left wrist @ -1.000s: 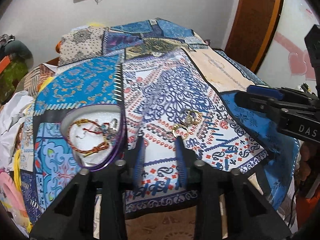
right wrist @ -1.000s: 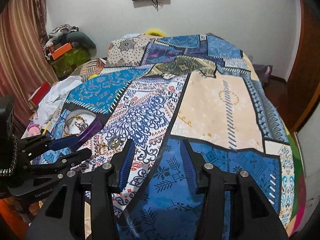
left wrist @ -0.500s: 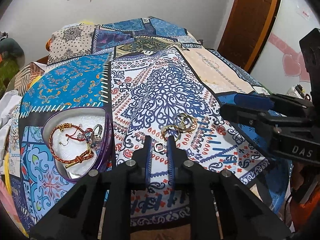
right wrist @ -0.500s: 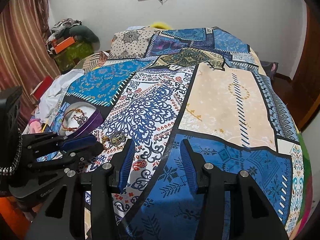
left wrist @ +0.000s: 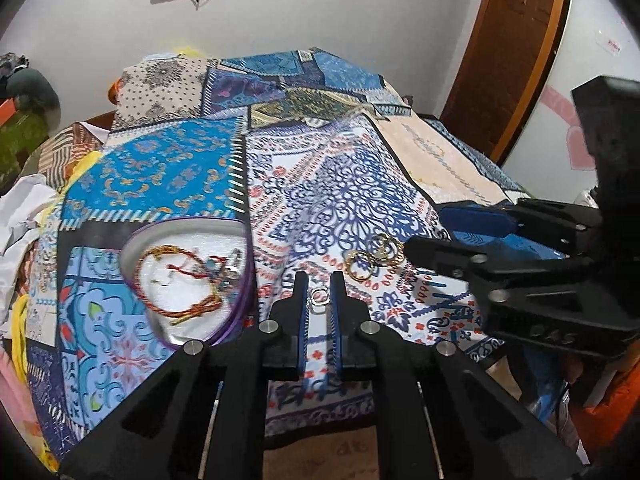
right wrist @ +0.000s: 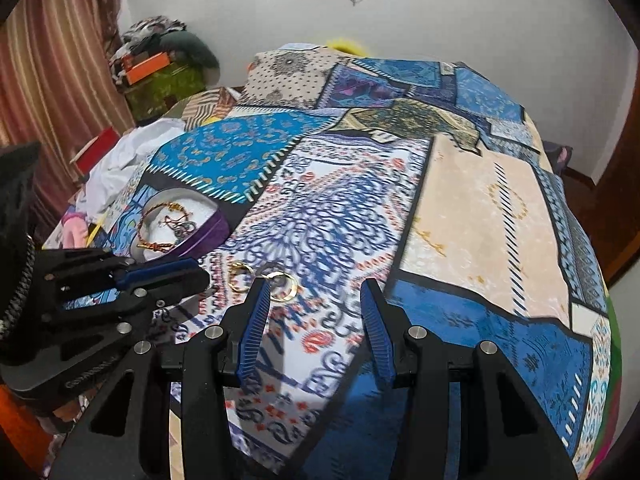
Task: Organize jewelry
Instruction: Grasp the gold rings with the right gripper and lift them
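Note:
My left gripper [left wrist: 319, 294] is shut on a small silver ring [left wrist: 319, 295], held just above the patterned bedspread. To its left lies a purple-rimmed heart-shaped tin [left wrist: 188, 276] holding a red-and-gold braided bracelet [left wrist: 176, 280] and silver pieces. Several gold hoop rings [left wrist: 374, 256] lie on the cloth to the right of my left gripper. My right gripper [right wrist: 314, 316] is open and empty above the cloth; the gold rings [right wrist: 266, 276] lie by its left fingertip. The tin [right wrist: 180, 224] shows at its far left.
The patchwork bedspread [right wrist: 460, 200] covers the whole bed. Clothes and boxes [right wrist: 160, 68] are piled by the curtain at the left. A wooden door [left wrist: 516, 48] stands at the right. The bed's front edge drops off just below both grippers.
My left gripper has closed on the small silver ring and lifted slightly. My right gripper has moved left, closer to the gold rings.

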### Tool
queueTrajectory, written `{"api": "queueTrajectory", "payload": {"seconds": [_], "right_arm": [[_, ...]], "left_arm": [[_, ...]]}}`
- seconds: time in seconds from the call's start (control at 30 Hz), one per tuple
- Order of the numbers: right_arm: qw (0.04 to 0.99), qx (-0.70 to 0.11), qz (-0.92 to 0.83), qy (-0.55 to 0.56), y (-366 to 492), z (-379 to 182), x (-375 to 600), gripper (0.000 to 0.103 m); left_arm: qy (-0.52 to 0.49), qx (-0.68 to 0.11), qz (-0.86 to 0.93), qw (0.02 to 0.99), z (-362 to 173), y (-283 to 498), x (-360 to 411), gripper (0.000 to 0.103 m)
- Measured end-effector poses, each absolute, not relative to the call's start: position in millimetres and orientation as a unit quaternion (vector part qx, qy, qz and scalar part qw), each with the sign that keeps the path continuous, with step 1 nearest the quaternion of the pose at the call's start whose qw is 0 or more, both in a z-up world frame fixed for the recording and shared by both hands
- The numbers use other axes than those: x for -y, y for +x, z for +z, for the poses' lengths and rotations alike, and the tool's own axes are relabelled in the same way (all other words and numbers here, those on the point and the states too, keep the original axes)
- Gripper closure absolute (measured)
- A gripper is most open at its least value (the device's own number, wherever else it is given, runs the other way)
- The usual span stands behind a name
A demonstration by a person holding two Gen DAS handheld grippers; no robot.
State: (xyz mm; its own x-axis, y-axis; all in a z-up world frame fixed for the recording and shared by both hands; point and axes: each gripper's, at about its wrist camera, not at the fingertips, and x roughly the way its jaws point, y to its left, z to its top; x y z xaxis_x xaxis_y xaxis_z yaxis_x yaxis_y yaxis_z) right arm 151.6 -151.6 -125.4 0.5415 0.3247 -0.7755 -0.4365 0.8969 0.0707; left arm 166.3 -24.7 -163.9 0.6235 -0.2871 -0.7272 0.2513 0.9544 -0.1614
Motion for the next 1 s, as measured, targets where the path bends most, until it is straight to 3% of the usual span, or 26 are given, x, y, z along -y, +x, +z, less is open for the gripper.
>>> {"api": "queueTrajectory", "payload": {"seconds": [0.37, 0.47, 0.53, 0.63, 1.0], "right_arm": [[0.860, -0.443, 0.232, -0.106, 156.4, -136.5, 128.1, 0.062], [0.858, -0.443, 0.233, -0.116, 155.9, -139.1, 125.2, 0.077], [0.860, -0.439, 0.233, -0.117, 154.6, -138.9, 125.0, 0.080], [0.863, -0.434, 0.237, -0.109, 153.9, -136.6, 127.4, 0.094], [0.867, -0.426, 0.231, -0.119, 150.2, -127.4, 124.2, 0.092]], "left_arm": [[-0.042, -0.412, -0.146, 0.898, -170.0, 166.5, 11.1, 0.095], [-0.045, -0.412, -0.148, 0.898, -170.5, 165.7, 11.7, 0.095], [-0.044, -0.412, -0.149, 0.898, -170.0, 164.8, 12.5, 0.095], [-0.044, -0.409, -0.150, 0.899, -167.0, 162.6, 12.5, 0.095], [-0.044, -0.398, -0.143, 0.905, -156.4, 152.9, 8.0, 0.095]]}}
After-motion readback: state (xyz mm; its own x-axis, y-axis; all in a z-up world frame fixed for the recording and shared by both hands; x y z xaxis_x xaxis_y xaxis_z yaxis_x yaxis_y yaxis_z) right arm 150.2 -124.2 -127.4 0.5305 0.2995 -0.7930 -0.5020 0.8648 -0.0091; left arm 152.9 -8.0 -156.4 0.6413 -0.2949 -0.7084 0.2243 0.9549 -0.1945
